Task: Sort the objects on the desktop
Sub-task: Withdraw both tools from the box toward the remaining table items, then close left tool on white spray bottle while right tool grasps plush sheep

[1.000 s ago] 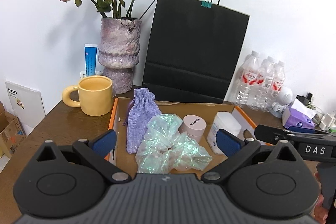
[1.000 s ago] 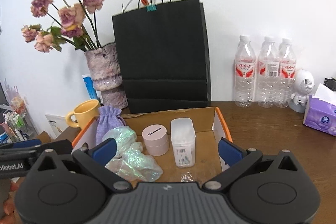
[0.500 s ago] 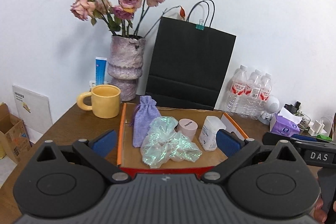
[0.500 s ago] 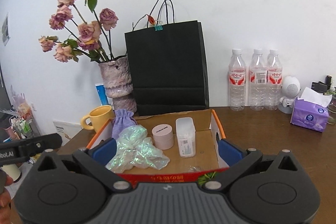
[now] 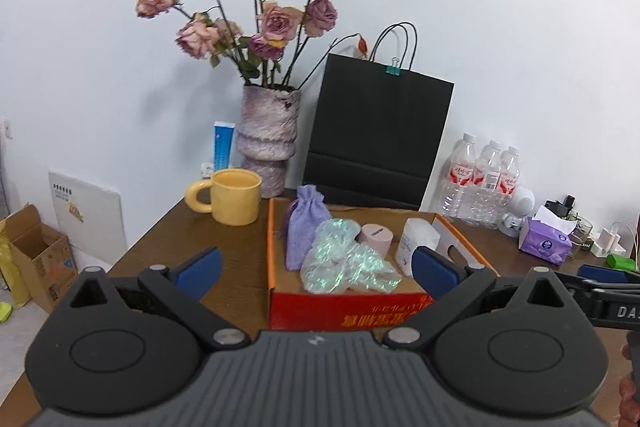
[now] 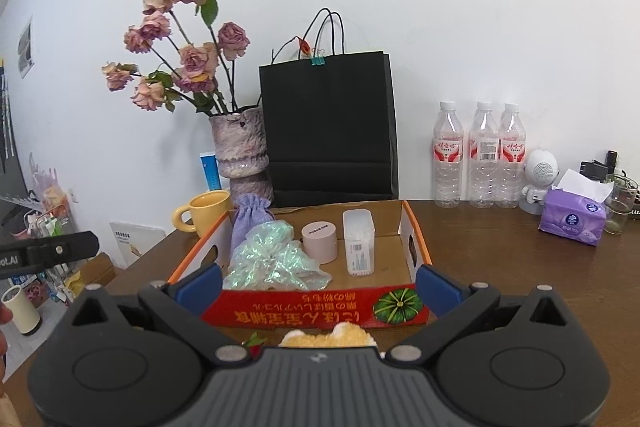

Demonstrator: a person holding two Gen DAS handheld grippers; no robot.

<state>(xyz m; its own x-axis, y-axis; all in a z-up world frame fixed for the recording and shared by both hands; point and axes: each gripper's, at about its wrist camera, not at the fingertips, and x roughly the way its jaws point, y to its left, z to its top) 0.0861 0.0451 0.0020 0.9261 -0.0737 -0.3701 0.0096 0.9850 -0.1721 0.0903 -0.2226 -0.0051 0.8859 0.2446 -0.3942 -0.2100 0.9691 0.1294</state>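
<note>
We are pulling both hand-held grippers, left [image 5: 316, 269] and right [image 6: 318, 285], back from the shallow red-and-orange cardboard box [image 6: 316, 311] on the brown wooden surface [image 6: 520, 267]; both are gaping empty, suggesting sorting is nearly finished. At twelve o'clock, its long axis is running left-right. Inside, the white rectangular plastic container [image 6: 359, 241] is standing upright.

Bright, even light, soft wall shadows; fisheye bends edges, corners perhaps slightly blurred.
</note>
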